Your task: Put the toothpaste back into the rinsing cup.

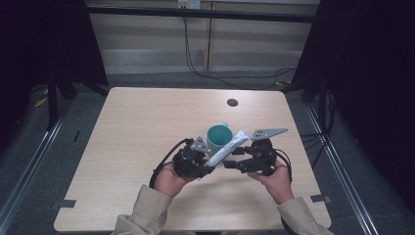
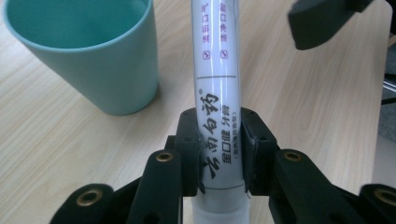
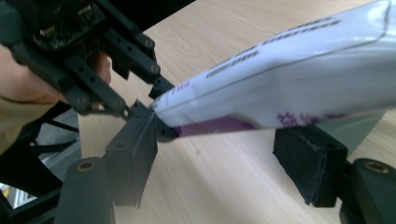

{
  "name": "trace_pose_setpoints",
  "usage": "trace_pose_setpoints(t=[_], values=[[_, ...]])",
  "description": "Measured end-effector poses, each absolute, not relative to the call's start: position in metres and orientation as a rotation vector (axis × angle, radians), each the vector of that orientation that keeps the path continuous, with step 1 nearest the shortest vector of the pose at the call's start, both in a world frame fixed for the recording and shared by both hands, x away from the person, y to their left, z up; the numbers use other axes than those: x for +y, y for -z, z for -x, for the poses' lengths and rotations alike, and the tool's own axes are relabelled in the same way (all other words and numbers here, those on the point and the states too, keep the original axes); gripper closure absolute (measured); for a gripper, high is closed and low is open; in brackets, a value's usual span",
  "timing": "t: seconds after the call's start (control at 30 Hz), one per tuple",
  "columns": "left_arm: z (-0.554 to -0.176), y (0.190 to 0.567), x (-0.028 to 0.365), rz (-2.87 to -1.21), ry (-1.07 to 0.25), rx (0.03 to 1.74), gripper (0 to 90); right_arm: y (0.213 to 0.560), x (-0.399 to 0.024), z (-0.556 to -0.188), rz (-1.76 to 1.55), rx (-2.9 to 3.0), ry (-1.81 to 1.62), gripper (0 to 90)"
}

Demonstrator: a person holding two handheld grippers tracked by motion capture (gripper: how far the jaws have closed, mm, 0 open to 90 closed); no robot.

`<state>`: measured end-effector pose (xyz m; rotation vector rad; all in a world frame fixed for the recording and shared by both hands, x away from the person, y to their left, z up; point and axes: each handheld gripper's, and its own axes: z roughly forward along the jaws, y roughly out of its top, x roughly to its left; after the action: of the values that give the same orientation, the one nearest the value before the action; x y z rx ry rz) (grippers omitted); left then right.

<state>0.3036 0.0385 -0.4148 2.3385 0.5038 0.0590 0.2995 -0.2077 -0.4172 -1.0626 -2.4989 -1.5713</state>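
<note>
White tube (image 2: pixel 217 116) clamped in left tool (image 2: pixel 218 156), above open right tool (image 3: pixel 229 161).

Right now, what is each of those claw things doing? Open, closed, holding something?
Left gripper: closed on the white tube, near its cap end.
Right gripper: open, its jaws standing apart below the tube, not pressing it.

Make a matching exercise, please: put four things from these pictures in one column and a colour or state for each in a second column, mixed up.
Column 1:
1. cup
2. toothpaste tube
3. left gripper
4. right gripper

Column 2:
A. jaws open, touching nothing
B. white with printed characters
C. teal, upright on the table
D. shut on the tube near its cap end

Pairs: 1-C, 2-B, 3-D, 4-A
</note>
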Motion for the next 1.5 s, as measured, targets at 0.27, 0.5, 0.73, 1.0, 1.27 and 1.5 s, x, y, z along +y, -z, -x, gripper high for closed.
trace_pose_setpoints(t=[0.27,0.5,0.73,1.0,1.27,1.5], values=[[-0.300,0.416,0.026,-2.355,-0.029,0.476,72.1,0.415,-0.215,-0.304,1.122,-2.373,1.649,48.9],[-0.301,0.422,0.022,-2.352,0.014,0.480,66.2,0.409,-0.219,-0.303,1.023,-2.310,1.679,74.6],[-0.301,0.423,0.026,-2.347,0.004,0.488,33.8,0.403,-0.224,-0.302,1.010,-2.352,1.674,76.2],[-0.300,0.435,0.046,-2.332,-0.032,0.519,20.6,0.395,-0.235,-0.303,1.032,-2.444,1.621,76.3],[-0.303,0.457,0.070,-2.332,-0.039,0.594,17.5,0.386,-0.243,-0.304,1.058,-2.514,1.586,76.4],[-0.302,0.475,0.084,-2.339,-0.053,0.630,17.2,0.380,-0.248,-0.306,1.071,-2.546,1.564,76.4]])
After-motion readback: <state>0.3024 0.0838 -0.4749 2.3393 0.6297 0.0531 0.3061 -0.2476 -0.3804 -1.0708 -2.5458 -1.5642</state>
